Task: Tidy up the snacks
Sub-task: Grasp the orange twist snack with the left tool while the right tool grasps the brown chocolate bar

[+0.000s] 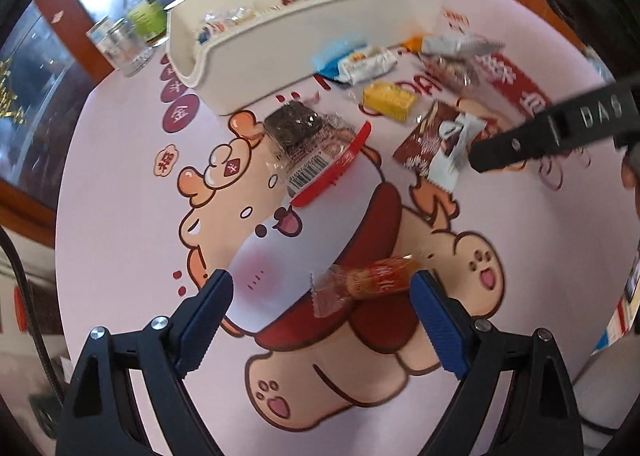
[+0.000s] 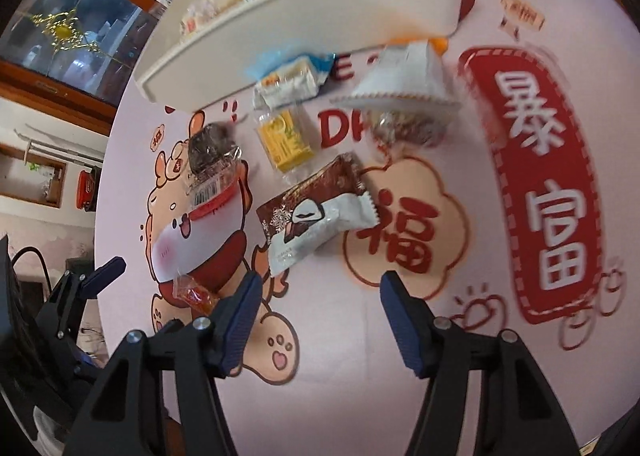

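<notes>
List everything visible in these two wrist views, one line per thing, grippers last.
storage bin: 1, cream, far side of mat, holding several snacks
table mat: 1, pink with cartoon print, under everything
orange candy: 1, clear-ended wrapper, between the left gripper's fingers
dark cake: 1, clear wrap with red edge, mid mat
yellow snack: 1, near the bin
brown-and-white packet: 1, ahead of the right gripper
white-and-blue packet: 1, against the bin
silver packet: 1, far right
glass jars: several, clear, left of the bin
left gripper: black, blue pads, open
right gripper: same, open, nothing between
</notes>
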`<action>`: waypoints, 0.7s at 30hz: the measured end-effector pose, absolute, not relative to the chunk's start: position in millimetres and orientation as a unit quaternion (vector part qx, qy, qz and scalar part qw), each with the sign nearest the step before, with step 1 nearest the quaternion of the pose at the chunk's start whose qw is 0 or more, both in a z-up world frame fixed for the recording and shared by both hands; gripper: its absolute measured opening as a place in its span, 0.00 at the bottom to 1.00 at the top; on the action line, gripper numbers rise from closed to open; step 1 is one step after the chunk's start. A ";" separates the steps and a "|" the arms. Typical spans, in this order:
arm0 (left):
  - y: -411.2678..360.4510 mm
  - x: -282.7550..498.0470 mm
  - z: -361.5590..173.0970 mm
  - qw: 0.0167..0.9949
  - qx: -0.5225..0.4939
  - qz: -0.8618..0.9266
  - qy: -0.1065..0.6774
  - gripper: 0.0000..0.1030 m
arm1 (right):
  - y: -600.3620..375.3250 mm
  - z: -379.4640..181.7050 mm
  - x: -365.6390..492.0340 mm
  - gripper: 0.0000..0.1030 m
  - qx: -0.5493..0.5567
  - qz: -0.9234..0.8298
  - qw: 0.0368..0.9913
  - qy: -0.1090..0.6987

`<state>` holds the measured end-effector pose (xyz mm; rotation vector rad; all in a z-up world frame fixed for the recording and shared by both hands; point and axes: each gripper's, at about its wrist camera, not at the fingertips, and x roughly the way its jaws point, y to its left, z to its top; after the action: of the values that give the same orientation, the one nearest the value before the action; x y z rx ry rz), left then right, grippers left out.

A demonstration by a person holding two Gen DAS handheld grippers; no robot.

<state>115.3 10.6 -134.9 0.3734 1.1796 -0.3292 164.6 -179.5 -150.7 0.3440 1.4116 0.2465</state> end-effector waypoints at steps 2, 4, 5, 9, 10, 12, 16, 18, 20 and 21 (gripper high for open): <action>11.2 119.8 -142.3 0.793 0.183 -0.160 0.558 0.85 | -174.9 -155.5 170.4 0.60 0.164 0.114 0.736 0.647; 11.3 123.1 -148.3 0.785 0.186 -0.168 0.566 0.82 | -170.2 -159.8 177.6 0.60 0.165 0.108 0.734 0.650; 11.6 124.7 -151.0 0.781 0.185 -0.174 0.570 0.82 | -168.3 -161.6 181.0 0.60 0.164 0.103 0.733 0.652; 15.8 129.9 -156.6 0.768 0.168 -0.197 0.586 0.82 | -162.3 -165.2 194.9 0.60 0.166 0.084 0.737 0.650; 16.6 130.5 -157.5 0.766 0.168 -0.200 0.587 0.82 | -160.9 -165.8 198.5 0.60 0.162 0.079 0.738 0.650; 16.7 131.2 -160.1 0.762 0.174 -0.210 0.588 0.82 | -155.5 -165.9 204.1 0.61 0.147 0.067 0.746 0.646; 15.4 131.9 -165.6 0.756 0.185 -0.215 0.590 0.80 | -137.0 -163.8 210.8 0.60 0.092 0.053 0.761 0.640; 14.8 132.6 -168.0 0.754 0.178 -0.216 0.594 0.74 | -121.4 -164.8 209.1 0.60 0.043 0.052 0.769 0.636; 14.0 134.7 -172.1 0.752 0.174 -0.212 0.599 0.68 | -108.4 -166.3 204.2 0.59 -0.002 0.053 0.776 0.629; 14.0 135.6 -174.0 0.751 0.170 -0.211 0.602 0.65 | -104.1 -166.6 201.4 0.56 -0.020 0.052 0.779 0.624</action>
<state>135.6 14.0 -174.0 0.3703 1.3149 -0.4606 201.4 -104.1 -166.6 -0.0435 1.3498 0.1128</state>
